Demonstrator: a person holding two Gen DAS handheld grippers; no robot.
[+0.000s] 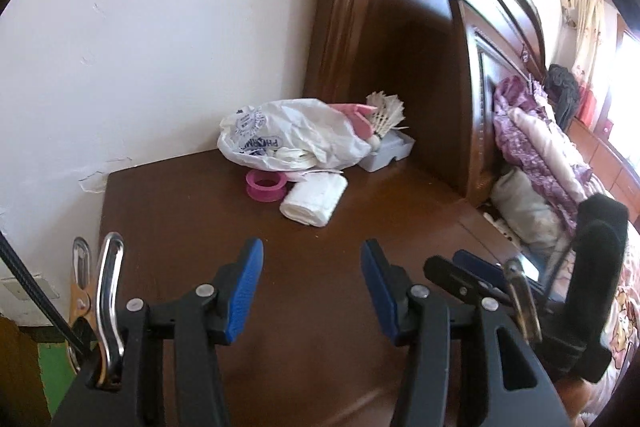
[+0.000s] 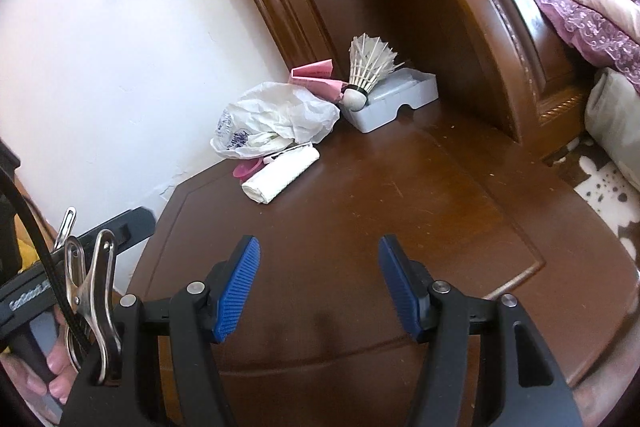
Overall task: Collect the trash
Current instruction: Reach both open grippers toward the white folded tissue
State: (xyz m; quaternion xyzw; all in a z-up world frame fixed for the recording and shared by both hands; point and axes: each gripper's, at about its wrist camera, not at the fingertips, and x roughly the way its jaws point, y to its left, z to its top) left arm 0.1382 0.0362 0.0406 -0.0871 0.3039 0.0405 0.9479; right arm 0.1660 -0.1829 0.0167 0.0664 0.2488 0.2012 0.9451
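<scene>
Trash pile in the back corner of a wooden nightstand (image 2: 400,187), both grippers empty.

A crumpled white plastic bag (image 1: 296,135) lies against the wall; just in front of it sit a pink tape roll (image 1: 264,185) and a rolled white tissue wad (image 1: 314,199), touching each other. Right of the bag, a shuttlecock (image 2: 370,67) leans on a grey tray (image 2: 394,101), pink paper (image 2: 316,77) between. The left gripper (image 1: 312,291) and right gripper (image 2: 318,287) hover near the nightstand's front, 2 blue pads each spread apart, gripping nothing.
</scene>
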